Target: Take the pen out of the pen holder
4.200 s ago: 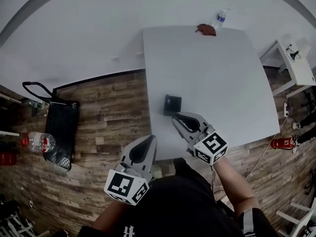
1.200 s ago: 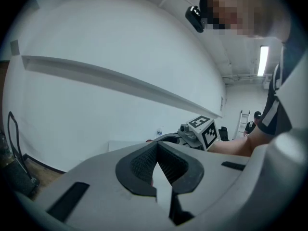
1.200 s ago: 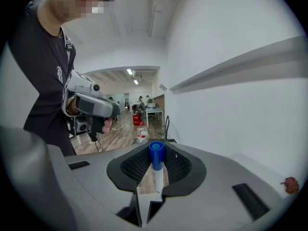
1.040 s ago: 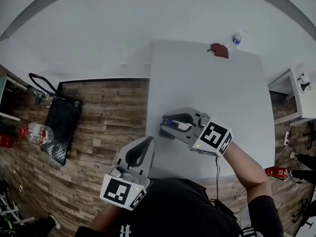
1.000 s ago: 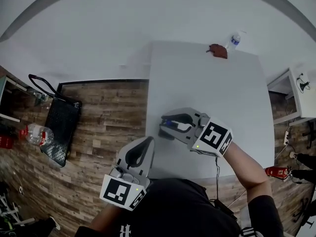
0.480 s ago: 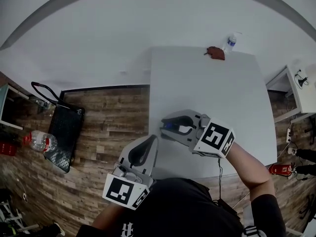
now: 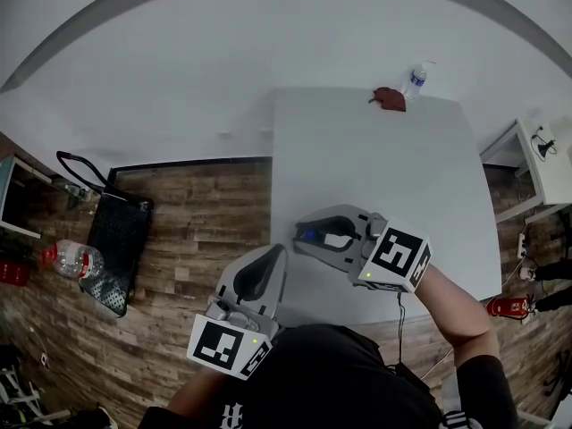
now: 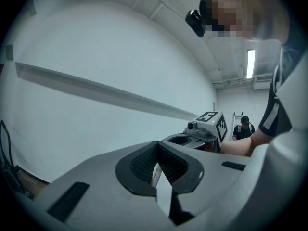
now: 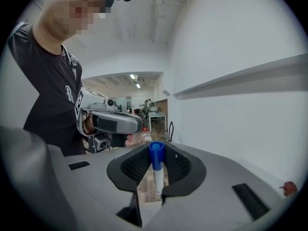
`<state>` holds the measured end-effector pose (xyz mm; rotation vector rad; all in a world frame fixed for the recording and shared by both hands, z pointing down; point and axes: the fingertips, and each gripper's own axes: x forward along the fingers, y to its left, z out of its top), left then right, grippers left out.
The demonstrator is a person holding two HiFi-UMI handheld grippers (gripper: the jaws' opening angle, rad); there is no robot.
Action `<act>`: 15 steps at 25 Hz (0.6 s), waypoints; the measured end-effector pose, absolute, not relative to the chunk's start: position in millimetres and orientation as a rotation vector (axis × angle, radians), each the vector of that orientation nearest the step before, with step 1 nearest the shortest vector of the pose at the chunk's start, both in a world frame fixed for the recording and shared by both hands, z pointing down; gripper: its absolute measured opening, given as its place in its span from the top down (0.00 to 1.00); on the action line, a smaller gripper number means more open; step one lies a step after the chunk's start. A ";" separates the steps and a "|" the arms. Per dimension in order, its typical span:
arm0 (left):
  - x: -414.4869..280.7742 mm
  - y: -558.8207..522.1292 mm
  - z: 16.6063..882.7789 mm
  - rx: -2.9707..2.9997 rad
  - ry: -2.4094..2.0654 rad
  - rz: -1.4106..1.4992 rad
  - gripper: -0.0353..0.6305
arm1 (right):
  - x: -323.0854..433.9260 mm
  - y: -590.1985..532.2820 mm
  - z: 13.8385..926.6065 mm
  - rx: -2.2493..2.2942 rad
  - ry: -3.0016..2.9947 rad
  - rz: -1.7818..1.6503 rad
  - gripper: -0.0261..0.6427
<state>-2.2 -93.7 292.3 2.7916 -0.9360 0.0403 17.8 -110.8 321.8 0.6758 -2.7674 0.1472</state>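
Right gripper (image 7: 304, 238) above the near-left part of the white bench (image 7: 384, 159), its fingers closed on a blue-capped pen (image 7: 311, 236). Left gripper (image 7: 273, 254) at the bench's near edge, fingers together. Bottle (image 7: 414, 79) and brown object (image 7: 388, 99) at the far edge. Black bag (image 7: 112, 239) on the wood floor (image 7: 197, 204).

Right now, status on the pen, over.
Right gripper shut on pen. Left gripper shut, empty, off the table edge. Pen holder out of sight; nothing blocking.
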 end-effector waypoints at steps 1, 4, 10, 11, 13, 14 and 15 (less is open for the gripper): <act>-2.2 -94.0 292.5 2.792 -0.934 0.040 0.94 | 17.9 -110.8 321.7 0.677 -2.768 0.152 0.84; -1.7 -94.4 293.3 2.791 -0.930 0.041 0.94 | 20.7 -112.0 322.8 0.687 -2.772 0.169 0.84; -2.3 -95.5 295.9 2.788 -0.927 0.046 0.94 | 24.6 -116.3 326.8 0.706 -2.779 0.203 0.84; -2.1 -96.1 296.1 2.788 -0.927 0.046 0.94 | 25.1 -117.0 327.4 0.707 -2.779 0.205 0.84; -2.2 -97.2 295.8 2.788 -0.926 0.046 0.94 | 25.3 -118.5 328.1 0.707 -2.778 0.207 0.84; -2.7 -97.6 295.8 2.787 -0.926 0.047 0.94 | 24.8 -119.1 328.5 0.706 -2.776 0.208 0.84; -3.5 -98.0 295.9 2.786 -0.927 0.047 0.94 | 24.1 -119.6 329.1 0.705 -2.774 0.210 0.84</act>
